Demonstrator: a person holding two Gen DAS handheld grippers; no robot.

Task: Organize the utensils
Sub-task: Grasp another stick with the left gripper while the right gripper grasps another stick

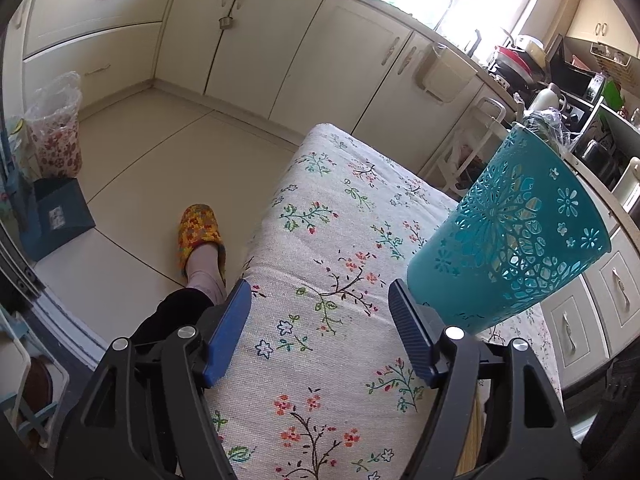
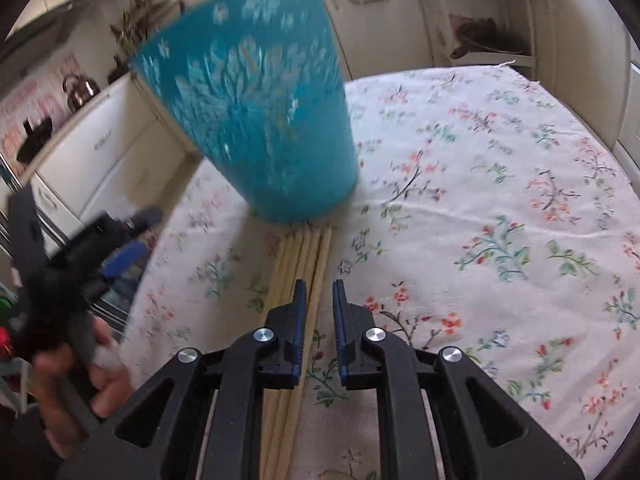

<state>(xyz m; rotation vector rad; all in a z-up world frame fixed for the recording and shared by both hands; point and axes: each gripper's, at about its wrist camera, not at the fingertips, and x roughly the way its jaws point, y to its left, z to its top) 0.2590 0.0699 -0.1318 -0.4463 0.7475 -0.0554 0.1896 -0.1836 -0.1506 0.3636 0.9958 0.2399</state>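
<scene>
Teal perforated holder: smeared by motion blur in the right wrist view, cut-out pattern unreadable, rim clipped by the top edge. Wooden sticks: far ends hidden behind the holder's base, near ends covered by the right gripper; count uncertain. Left gripper and hand, lower left of the same view: blurred, jaws indistinct. Countertop clutter, upper right of the left wrist view: too small to identify.

I count one teal perforated cup | about five wooden chopsticks, exact number hard to tell | one floral tablecloth | my two grippers: left gripper, right gripper | one crocheted slipper
</scene>
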